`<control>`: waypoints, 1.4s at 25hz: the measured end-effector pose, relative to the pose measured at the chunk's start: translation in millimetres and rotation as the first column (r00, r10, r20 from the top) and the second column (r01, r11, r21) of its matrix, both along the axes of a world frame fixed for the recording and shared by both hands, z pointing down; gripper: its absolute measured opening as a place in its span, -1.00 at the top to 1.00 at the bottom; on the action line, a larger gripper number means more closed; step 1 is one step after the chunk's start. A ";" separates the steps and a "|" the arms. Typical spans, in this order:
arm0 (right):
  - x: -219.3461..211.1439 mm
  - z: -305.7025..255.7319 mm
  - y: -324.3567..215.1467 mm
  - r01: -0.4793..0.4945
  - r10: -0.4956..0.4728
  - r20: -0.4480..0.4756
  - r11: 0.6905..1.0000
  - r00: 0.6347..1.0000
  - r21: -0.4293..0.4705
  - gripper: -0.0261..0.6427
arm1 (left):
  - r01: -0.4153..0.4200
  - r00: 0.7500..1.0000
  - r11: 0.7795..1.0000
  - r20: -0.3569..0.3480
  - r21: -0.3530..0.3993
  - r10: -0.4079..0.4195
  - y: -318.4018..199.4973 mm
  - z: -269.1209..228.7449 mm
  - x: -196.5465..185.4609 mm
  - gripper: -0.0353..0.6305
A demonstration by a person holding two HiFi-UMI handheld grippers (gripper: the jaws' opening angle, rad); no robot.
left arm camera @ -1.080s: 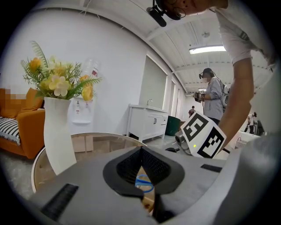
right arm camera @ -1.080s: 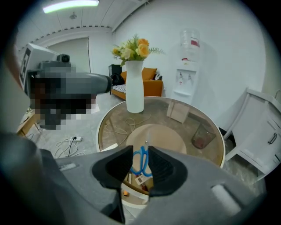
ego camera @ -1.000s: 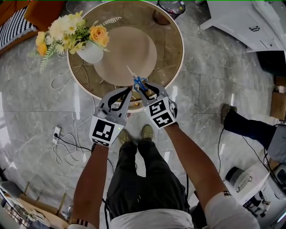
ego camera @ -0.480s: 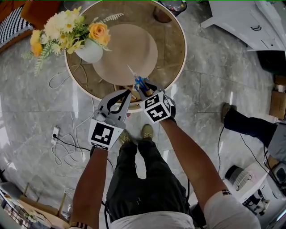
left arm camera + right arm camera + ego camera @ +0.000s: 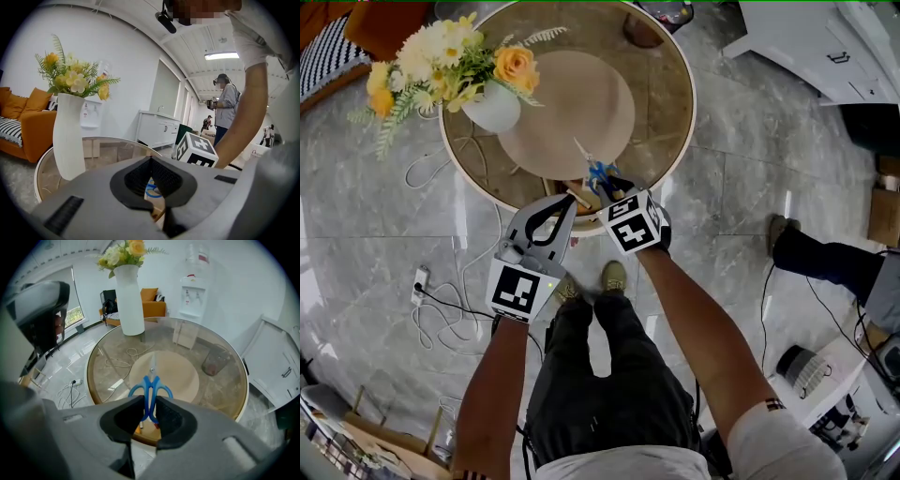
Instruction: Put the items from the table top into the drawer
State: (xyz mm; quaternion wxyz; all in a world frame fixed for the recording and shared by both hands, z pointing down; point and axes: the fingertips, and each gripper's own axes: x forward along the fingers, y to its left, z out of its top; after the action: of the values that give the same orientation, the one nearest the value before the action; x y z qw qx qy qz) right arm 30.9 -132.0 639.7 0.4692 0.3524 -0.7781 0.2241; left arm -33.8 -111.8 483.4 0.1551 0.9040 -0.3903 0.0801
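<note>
The right gripper pointed steeply down at the near edge of the round glass table. Its jaws had just been closing, and in the right gripper view the pads sat against both sides of the blue handle loops of a pair of scissors. The scissors lay at the near rim of the table, handles toward the person. The closed blades pointed away toward the beige round base seen through the glass. Whether they still rested on the glass or were already clear of it could not be told. The left gripper was held nearly level just beside the right one, at the table's near rim. Its jaws met tip to tip, with nothing seen pinched between them. In the left gripper view, a bit of the blue handles showed through the gap behind the tips. The right gripper's marker cube stood close on that view's right. A white vase of yellow and cream flowers stood on the far left part of the table, well apart from the scissors.
</note>
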 end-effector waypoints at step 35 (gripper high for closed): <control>-16.4 -158.2 110.4 -0.041 -0.055 0.305 0.954 0.951 0.298 0.69 | 0.184 0.982 0.983 -0.041 0.024 -0.183 86.3 -35.0 -10.6 0.89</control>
State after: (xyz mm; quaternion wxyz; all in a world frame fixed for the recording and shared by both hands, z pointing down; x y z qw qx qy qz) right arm 14.5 -21.5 481.6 0.2830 0.3771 -0.8683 0.1542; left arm -44.4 -25.4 448.4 0.1569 0.8675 -0.4702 0.0428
